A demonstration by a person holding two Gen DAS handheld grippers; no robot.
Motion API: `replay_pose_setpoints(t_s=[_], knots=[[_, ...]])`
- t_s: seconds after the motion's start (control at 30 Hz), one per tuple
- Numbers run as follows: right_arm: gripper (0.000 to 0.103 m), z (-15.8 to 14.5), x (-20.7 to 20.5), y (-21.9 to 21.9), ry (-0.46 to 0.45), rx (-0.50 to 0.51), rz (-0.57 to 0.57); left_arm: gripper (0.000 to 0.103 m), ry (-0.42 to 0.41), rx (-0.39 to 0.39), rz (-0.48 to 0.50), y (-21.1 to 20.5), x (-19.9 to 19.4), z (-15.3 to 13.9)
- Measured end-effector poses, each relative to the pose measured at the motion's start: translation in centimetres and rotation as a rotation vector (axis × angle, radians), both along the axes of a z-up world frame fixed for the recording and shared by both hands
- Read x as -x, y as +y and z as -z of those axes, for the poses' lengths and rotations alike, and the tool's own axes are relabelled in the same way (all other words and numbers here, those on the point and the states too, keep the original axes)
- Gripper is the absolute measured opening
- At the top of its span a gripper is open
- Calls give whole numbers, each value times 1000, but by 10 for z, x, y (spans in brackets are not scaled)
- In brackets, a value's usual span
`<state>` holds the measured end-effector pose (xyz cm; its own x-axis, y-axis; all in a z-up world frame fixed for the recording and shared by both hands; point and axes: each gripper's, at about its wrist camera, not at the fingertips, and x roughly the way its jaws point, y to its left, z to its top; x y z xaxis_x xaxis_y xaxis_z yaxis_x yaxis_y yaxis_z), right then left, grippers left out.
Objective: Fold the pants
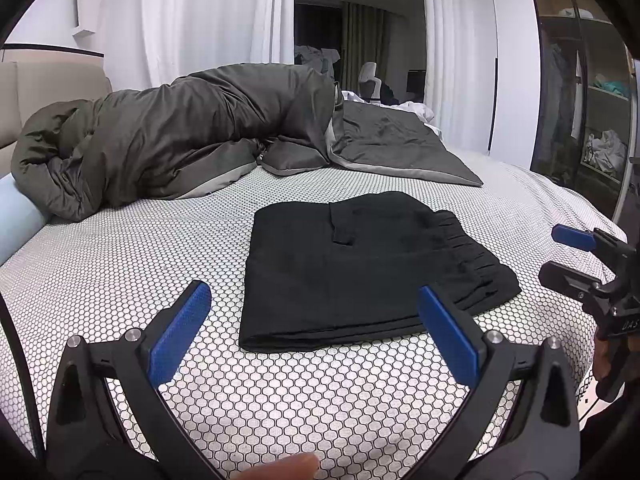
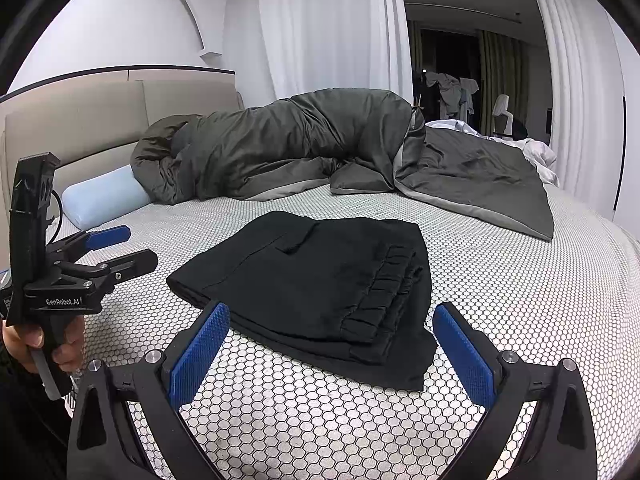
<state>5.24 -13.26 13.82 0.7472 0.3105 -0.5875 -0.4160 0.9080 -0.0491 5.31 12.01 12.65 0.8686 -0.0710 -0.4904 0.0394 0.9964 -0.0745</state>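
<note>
Item: black pants, folded compact on your bed, likely finished. Your left gripper and right gripper: jaws wide, empty, clear of cloth.

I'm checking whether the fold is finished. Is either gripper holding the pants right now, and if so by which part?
Nothing is held. The left gripper and the right gripper are both open and off the cloth; the black pants lie folded on the bed.

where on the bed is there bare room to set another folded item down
Bare sheet lies between the folded pants and the blue pillow, and in the near strip before both open grippers. Farther back it is crowded: the grey duvet fills that side.
</note>
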Motion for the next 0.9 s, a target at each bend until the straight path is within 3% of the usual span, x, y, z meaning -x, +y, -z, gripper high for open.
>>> replay_pose_setpoints(t_s=[0.9], knots=[[103, 2, 0, -5, 1, 7, -9, 103, -4, 1, 3, 0, 1, -1]])
